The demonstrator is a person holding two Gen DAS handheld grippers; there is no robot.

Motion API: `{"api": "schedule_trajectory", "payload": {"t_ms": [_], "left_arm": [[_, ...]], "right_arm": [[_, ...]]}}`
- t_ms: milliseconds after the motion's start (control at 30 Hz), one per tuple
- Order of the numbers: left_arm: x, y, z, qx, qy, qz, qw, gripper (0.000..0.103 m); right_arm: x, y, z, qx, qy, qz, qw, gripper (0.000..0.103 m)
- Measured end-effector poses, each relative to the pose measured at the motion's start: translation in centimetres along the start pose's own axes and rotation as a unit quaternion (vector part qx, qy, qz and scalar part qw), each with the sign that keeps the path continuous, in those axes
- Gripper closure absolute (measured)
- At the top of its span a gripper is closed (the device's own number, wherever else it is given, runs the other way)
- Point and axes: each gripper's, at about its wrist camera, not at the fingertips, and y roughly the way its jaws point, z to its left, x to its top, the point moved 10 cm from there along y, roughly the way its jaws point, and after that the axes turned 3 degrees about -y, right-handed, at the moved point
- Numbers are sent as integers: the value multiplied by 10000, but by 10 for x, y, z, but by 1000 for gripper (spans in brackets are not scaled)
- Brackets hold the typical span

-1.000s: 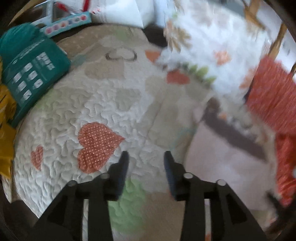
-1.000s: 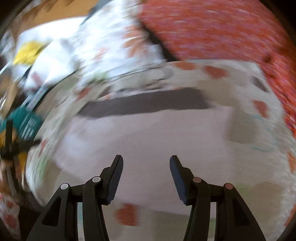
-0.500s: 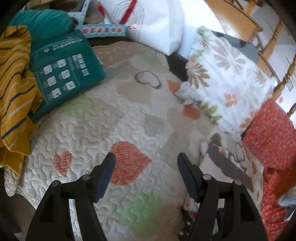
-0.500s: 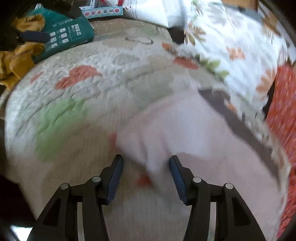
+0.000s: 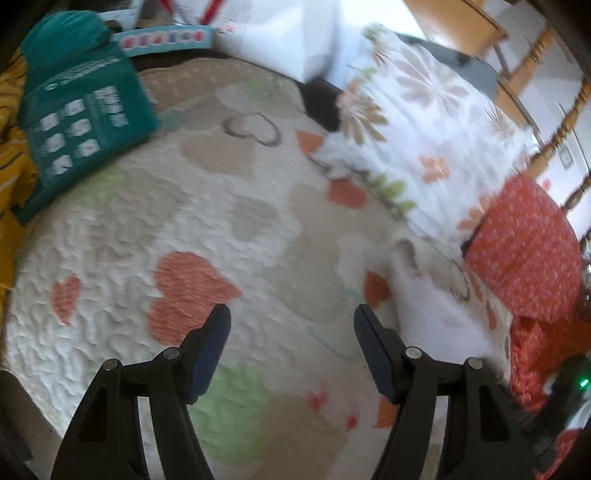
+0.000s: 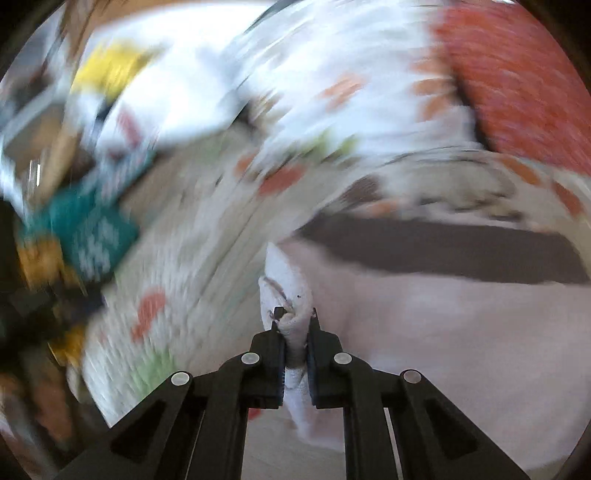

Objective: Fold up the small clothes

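Observation:
A small pale pink garment (image 6: 443, 332) with a dark band (image 6: 443, 251) lies on the heart-patterned quilt (image 5: 221, 229). My right gripper (image 6: 294, 321) is shut on a bunched corner of it, near its left edge. In the left wrist view the garment (image 5: 432, 310) shows as a pale blurred patch at the right. My left gripper (image 5: 291, 325) is open and empty above the quilt, to the left of the garment.
A teal package (image 5: 81, 125) and a yellow striped cloth (image 5: 11, 166) lie at the quilt's left. A floral pillow (image 5: 424, 147) and a red dotted cushion (image 5: 524, 243) lie at the right. A white bag (image 5: 280, 33) stands behind.
My right gripper has closed on the pink garment's corner and swung sharply. My left gripper has stayed open and shifted slightly over the quilt.

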Motion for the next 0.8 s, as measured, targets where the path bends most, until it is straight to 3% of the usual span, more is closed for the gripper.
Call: {"api": "schedule_trajectory", "payload": {"t_ms": [67, 167, 300, 367, 500, 633, 733, 800], "left_arm": [[-10, 8, -18, -54, 144, 99, 9998, 35], [-30, 22, -53, -200, 443, 317, 9983, 35], [-64, 42, -106, -427, 897, 630, 9931, 35], [-85, 52, -133, -534, 1126, 794, 9890, 35], [-129, 71, -179, -648, 1689, 1101, 9773, 35], [-157, 80, -201, -618, 2152, 1244, 9666, 35], [-163, 86, -210, -542, 2366, 1232, 9622, 35], [-165, 88, -212, -545, 2380, 1261, 9615, 35]], "right_arm": [[12, -46, -54, -89, 585, -294, 9978, 93], [4, -105, -136, -481, 1254, -565, 9893, 94], [-42, -144, -216, -1084, 1754, -362, 9778, 94], [-72, -149, -243, -1139, 2122, -182, 9704, 94], [-101, -145, -253, -955, 2456, -25, 9647, 95], [-100, -139, -234, -1007, 1821, 223, 9779, 94], [-78, -154, -230, -1252, 1306, -75, 9835, 89], [-60, -162, -234, -1378, 1180, -272, 9830, 62]]}}
